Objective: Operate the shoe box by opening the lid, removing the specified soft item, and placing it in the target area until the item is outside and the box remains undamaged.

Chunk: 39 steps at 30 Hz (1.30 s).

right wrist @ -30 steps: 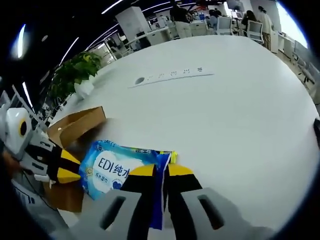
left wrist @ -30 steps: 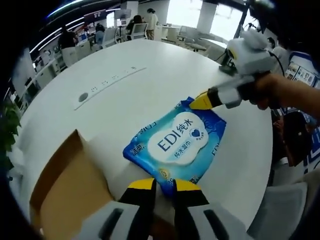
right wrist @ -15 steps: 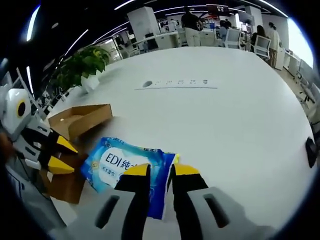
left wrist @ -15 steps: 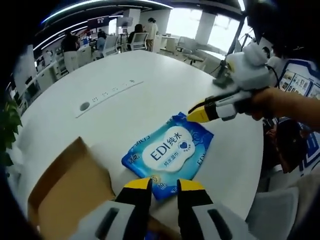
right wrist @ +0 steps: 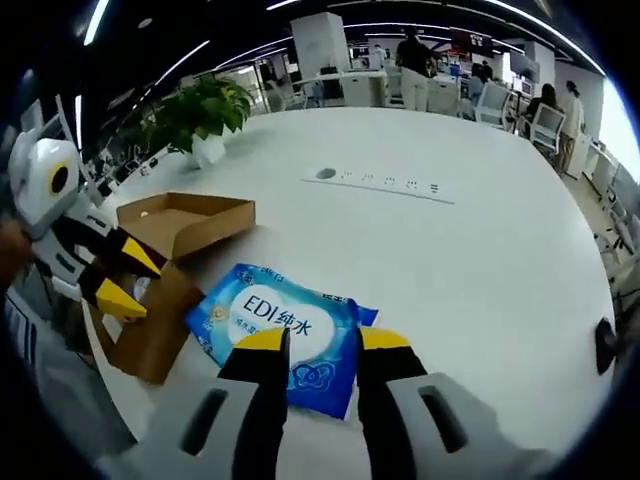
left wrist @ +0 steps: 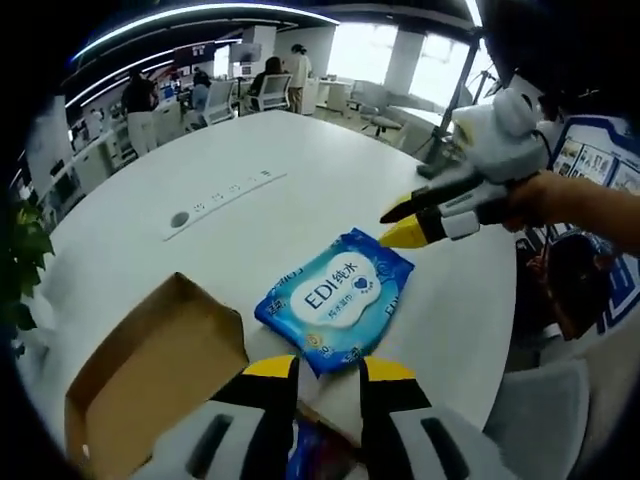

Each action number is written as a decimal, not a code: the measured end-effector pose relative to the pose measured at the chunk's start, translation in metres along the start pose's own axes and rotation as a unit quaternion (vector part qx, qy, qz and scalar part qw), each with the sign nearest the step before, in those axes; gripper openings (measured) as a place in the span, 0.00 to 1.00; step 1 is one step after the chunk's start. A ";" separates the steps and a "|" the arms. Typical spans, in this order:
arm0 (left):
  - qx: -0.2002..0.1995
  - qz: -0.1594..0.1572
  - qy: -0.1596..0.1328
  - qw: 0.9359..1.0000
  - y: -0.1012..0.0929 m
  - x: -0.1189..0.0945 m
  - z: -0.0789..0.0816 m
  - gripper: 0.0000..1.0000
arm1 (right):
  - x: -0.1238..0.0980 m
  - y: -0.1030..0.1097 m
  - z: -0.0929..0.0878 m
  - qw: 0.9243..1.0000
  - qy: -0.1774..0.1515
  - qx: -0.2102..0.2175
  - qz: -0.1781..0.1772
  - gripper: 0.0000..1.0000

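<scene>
A blue wet-wipes pack (left wrist: 335, 298) with a white label lies flat on the white round table (left wrist: 250, 215). My left gripper (left wrist: 328, 372) is open, its yellow tips just short of the pack's near corner. The open brown cardboard shoe box (left wrist: 150, 365) sits to the left of the pack, and something blue shows low between my left jaws. My right gripper (left wrist: 403, 224) comes in from the right, open, hovering over the pack's far corner. In the right gripper view the pack (right wrist: 285, 322) lies just beyond my open right gripper (right wrist: 323, 342). The left gripper (right wrist: 118, 278) is by the box (right wrist: 185, 218).
A grey power strip (right wrist: 385, 184) is set into the table beyond the pack. A potted plant (right wrist: 200, 108) stands at the table's far edge. A dark object (right wrist: 605, 345) sits near the right rim. Office desks, chairs and people fill the background.
My right gripper has let go of the pack's edge and opened. Both grippers have drawn back from the pack, which now lies free on the table beside the box.
</scene>
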<state>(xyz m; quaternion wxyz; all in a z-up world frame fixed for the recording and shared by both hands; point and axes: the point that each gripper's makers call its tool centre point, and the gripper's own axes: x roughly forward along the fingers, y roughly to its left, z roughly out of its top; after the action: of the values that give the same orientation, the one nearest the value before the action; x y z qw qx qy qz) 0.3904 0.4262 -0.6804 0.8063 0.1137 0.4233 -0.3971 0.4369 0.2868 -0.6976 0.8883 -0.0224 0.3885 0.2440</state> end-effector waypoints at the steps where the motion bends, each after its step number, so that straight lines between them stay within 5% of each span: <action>1: 0.001 -0.001 0.000 1.000 0.000 -0.002 -0.001 0.24 | -0.002 0.004 0.001 1.000 0.001 -0.007 0.002 0.25; 18: 0.004 -0.004 0.002 1.000 0.016 -0.035 -0.039 0.27 | -0.011 0.063 0.023 0.995 -0.009 -0.083 0.048 0.30; 39: 0.047 -0.018 0.029 0.998 0.040 -0.043 -0.087 0.26 | 0.008 0.148 0.032 0.975 0.009 -0.177 0.131 0.25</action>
<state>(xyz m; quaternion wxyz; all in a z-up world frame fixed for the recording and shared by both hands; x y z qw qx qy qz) 0.3545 0.5210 -0.7066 0.7801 0.1550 0.4294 -0.4279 0.3964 0.4272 -0.6590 0.8270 -0.1308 0.3469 0.4227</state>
